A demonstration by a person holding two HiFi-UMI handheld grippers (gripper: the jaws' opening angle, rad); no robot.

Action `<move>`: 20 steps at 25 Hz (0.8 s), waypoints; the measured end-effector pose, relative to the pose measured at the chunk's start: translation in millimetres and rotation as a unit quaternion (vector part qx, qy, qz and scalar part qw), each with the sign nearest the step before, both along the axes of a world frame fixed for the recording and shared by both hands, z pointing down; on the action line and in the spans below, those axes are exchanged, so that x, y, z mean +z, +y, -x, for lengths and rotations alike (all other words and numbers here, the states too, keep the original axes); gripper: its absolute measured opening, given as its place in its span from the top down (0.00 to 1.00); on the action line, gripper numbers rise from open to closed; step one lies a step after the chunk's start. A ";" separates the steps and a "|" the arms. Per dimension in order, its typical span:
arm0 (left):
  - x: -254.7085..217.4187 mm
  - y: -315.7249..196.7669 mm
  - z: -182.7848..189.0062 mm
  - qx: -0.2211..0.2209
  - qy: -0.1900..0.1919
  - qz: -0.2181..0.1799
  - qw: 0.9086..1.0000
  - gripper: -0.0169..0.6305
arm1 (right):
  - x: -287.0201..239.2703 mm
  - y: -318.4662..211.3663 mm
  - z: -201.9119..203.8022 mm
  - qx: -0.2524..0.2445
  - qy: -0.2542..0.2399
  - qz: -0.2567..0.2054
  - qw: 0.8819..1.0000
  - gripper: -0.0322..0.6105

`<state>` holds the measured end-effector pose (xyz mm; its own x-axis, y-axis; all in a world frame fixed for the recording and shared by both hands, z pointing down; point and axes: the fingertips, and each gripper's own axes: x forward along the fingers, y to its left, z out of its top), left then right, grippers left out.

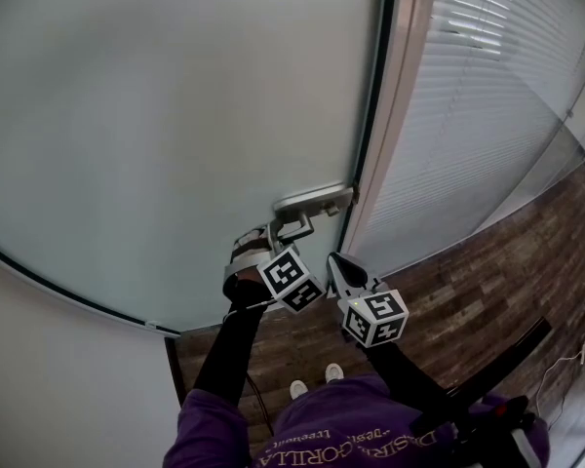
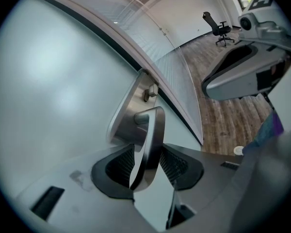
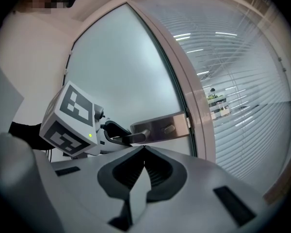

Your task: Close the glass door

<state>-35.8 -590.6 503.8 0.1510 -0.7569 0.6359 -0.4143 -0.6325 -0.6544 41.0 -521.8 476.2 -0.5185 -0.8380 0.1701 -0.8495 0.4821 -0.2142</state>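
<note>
The frosted glass door [image 1: 175, 135] stands against its pale frame [image 1: 395, 115]. A steel lock plate [image 1: 314, 201] at the door's edge carries a lever handle [image 2: 154, 125]. My left gripper [image 1: 273, 240] is shut on that lever, whose bar sits between the ribbed pads [image 2: 122, 165]. In the right gripper view the same grip shows, with the left gripper's marker cube [image 3: 72, 120] just left of the lock plate [image 3: 162, 127]. My right gripper [image 1: 337, 266] hangs beside the left one, a little right of the handle and apart from it, its jaws shut on nothing.
A glass wall with white blinds [image 1: 478, 96] runs right of the door frame. A dark wood floor [image 1: 468, 291] lies below. An office chair [image 2: 218, 28] stands far off. A white wall [image 1: 58, 378] is at the lower left.
</note>
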 end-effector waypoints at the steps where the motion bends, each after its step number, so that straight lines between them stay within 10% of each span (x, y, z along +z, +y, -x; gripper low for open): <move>1: -0.1 0.5 1.1 0.001 0.006 -0.003 1.000 0.77 | 0.1 0.9 -0.6 0.000 0.000 0.000 1.000 0.95; 8: -10.5 13.5 14.0 -0.009 0.014 -0.054 0.998 0.76 | -2.7 2.0 -9.6 0.013 -0.004 -0.003 1.000 0.95; 12: -29.8 32.9 33.3 -0.059 0.086 -0.093 0.990 0.76 | -4.7 0.4 -11.7 0.018 -0.006 -0.006 1.000 0.95; 16: -46.6 52.9 58.7 -0.140 0.202 -0.128 0.961 0.76 | -8.4 2.0 -3.8 0.010 -0.008 -0.010 1.000 0.95; 20: -59.6 70.2 74.9 -0.189 0.348 -0.146 0.907 0.76 | -10.6 7.7 3.6 0.004 -0.009 -0.012 1.000 0.95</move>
<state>-110.7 -520.5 444.2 0.1333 -0.9592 0.2495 -0.9422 -0.2008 -0.2683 37.4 -514.1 465.7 -0.5145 -0.8460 0.1401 -0.8495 0.4807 -0.2174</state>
